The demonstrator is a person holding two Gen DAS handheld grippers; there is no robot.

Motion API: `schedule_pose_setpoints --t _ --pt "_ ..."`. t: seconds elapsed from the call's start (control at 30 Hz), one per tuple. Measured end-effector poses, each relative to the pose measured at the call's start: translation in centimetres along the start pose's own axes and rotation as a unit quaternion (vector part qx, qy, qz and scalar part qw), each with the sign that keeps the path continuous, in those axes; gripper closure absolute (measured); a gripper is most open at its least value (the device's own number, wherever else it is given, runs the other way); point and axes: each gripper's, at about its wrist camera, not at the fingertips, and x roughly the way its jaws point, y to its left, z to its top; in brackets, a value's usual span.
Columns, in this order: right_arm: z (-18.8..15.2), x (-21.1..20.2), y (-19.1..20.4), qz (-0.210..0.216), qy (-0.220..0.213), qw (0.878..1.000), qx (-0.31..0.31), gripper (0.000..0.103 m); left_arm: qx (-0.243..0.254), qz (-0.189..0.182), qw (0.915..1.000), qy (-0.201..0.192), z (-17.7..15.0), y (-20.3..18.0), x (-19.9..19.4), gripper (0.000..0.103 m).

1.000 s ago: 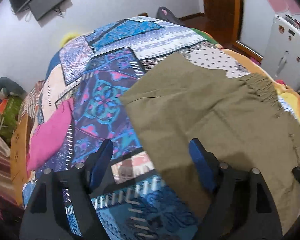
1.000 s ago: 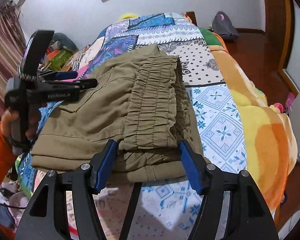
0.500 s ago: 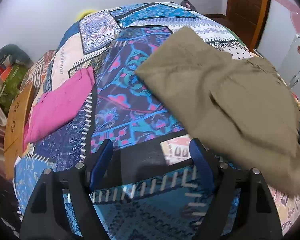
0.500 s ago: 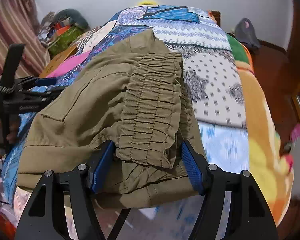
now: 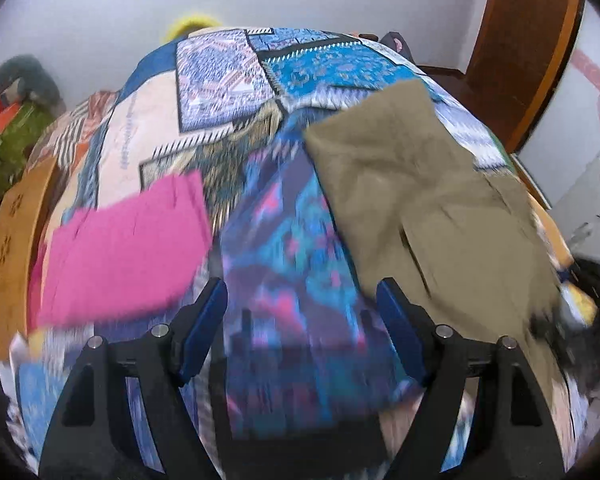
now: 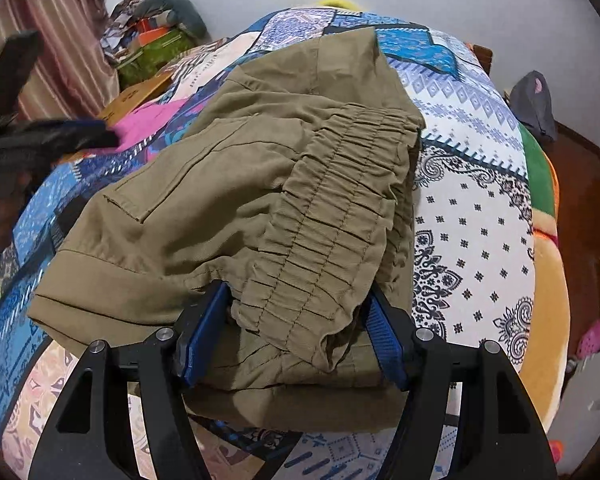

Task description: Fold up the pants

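On the bed, the right gripper point(image 6: 296, 328) has its blue fingers spread wide on both sides of the green pants' point(image 6: 260, 200) bunched waistband, while the left gripper point(image 5: 302, 332) hangs wide open, holding nothing, above the patchwork blanket point(image 5: 268, 216), pants just beside it.

Bare patchwork bedspread point(image 5: 284, 216) between pink garment point(image 5: 128, 248) and folded olive pants point(image 5: 428, 200), open passage

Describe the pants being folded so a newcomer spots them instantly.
On the patchwork bedspread, right in front of the right hand-held gripper, lie the olive pants, folded into a thick stack. Their ruched elastic waistband and drab colour set them apart from the flat pink garment nearby.
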Motion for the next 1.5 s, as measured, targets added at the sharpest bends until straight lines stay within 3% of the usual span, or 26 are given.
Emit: schedule_pose_setpoints --t 0.1,0.33,0.43,0.5,0.6,0.67,0.97,1.1,1.3,1.43,1.5 --pt "-0.4 -1.2 -0.1 -0.013 -0.01 1.0 0.018 0.039 0.012 -0.021 0.9997 0.01 3.1 -0.4 3.1 0.041" --pt "-2.4 -4.4 -1.4 -0.034 -0.065 0.993 0.094 0.038 -0.017 -0.057 0.997 0.05 6.7 0.0 9.3 0.039" --pt "-3.2 -4.3 -1.8 -0.032 -0.063 0.99 0.12 0.038 -0.01 -0.053 0.9981 0.03 7.3 -0.6 9.5 0.04" --pt "-3.8 -4.3 -1.9 -0.036 -0.061 0.989 0.13 0.038 0.016 -0.042 0.9988 0.02 7.3 -1.5 9.3 0.052" --pt "-4.1 -3.9 -2.1 -0.031 -0.052 0.989 0.139 0.038 0.05 -0.026 0.9984 0.004 7.0 -2.6 8.4 0.091" --pt "-3.8 -3.3 -2.3 -0.03 -0.043 0.989 0.138 0.038 0.056 -0.016 0.9983 -0.002 6.8 -2.7 7.7 0.096" --pt "-1.2 -0.9 -2.5 -0.05 -0.011 0.996 0.068 0.036 0.016 0.012 0.9997 -0.014 4.0 0.6 2.4 0.098" --pt "0.8 -0.9 -2.1 -0.066 -0.017 0.997 0.043 0.036 -0.018 0.036 0.9991 -0.01 0.0 3.1 -0.8 0.098" --pt "2.6 -2.9 -0.5 -0.047 -0.072 0.996 0.034 0.036 -0.071 0.049 0.9961 0.019 -7.8 5.2 -3.7 0.098" --pt "3.1 -2.9 1.2 -0.034 -0.078 0.996 0.03 0.036 -0.096 0.037 0.9942 0.029 -11.4 5.7 -4.5 0.089" --pt "3.0 -2.7 1.7 -0.032 -0.073 0.996 0.028 0.036 -0.101 0.053 0.9932 0.024 -12.4 6.2 -5.2 0.088"
